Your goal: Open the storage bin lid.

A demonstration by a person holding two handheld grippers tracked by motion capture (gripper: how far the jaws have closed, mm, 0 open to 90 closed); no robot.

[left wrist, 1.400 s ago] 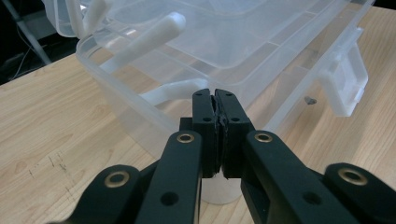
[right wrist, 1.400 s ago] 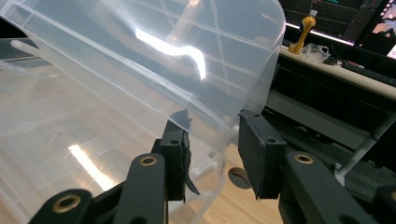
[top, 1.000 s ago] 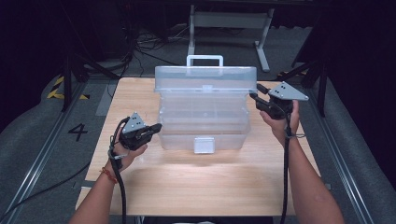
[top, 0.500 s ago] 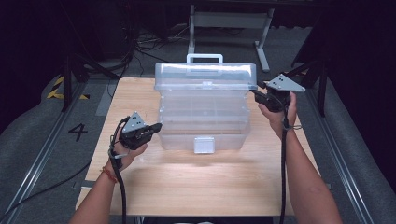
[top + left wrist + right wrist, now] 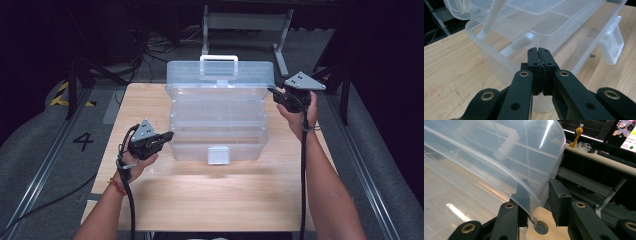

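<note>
A clear plastic tool box [image 5: 220,125] stands in the middle of the wooden table [image 5: 210,200], with its lid [image 5: 220,75] raised a little and the inner trays showing. My left gripper [image 5: 169,136] is shut and empty, just off the box's front left corner [image 5: 506,65]; its jaws [image 5: 539,52] are pressed together. My right gripper [image 5: 274,92] is at the lid's right edge. Its jaws [image 5: 539,187] have just been closing. The lid's edge [image 5: 524,195] lies between them, with a gap still showing to the right jaw.
The box's white latch [image 5: 218,155] faces the front edge, and it also shows at the right [image 5: 612,47]. A white carry handle [image 5: 218,59] tops the lid. Bare wood lies in front of the box. Dark floor, cables and a metal stand [image 5: 245,20] surround the table.
My right gripper has shifted towards the far side and slightly up along the lid's right edge, and its jaws have narrowed. The lid sits slightly higher. The left hand has stayed put.
</note>
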